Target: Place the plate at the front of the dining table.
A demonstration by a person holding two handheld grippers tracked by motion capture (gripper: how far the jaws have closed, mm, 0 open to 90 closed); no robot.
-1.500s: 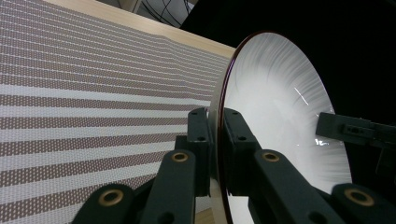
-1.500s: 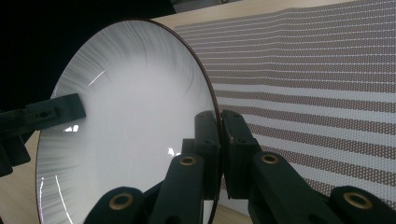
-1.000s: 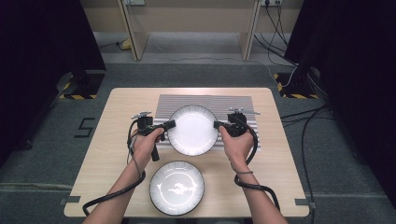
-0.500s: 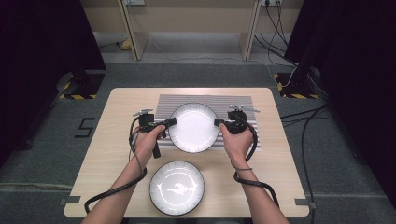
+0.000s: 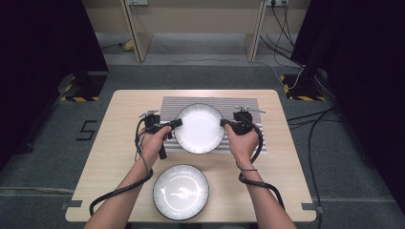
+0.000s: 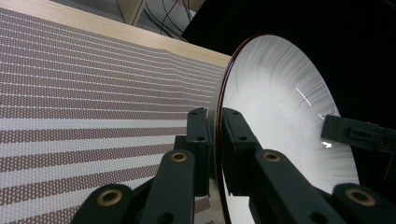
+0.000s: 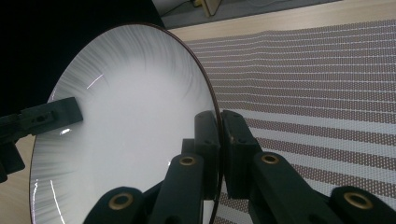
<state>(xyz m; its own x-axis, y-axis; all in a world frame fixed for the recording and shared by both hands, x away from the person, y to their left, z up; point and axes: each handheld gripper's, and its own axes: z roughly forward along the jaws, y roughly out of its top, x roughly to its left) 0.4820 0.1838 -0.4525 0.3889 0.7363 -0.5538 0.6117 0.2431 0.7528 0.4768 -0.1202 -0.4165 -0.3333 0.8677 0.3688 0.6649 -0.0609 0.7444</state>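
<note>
The left gripper (image 5: 175, 123) is clamped on the left rim of a white plate (image 5: 199, 128), held above a striped mat (image 5: 248, 106). The right gripper (image 5: 224, 123) is clamped on the opposite rim. A second plate (image 5: 181, 191) lies near the table (image 5: 114, 119) edge, unobstructed.

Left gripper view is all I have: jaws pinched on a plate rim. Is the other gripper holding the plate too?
Observer: Yes. The right gripper is clamped on the opposite rim of the white plate.
Operator: Anything else on the table?
Observer: A second plate with a dark rim lies flat near the front edge, between the person's forearms.
Operator: Is the held plate over the mat?
Observer: In the high view it overlaps the striped mat, left gripper at its left rim.
</note>
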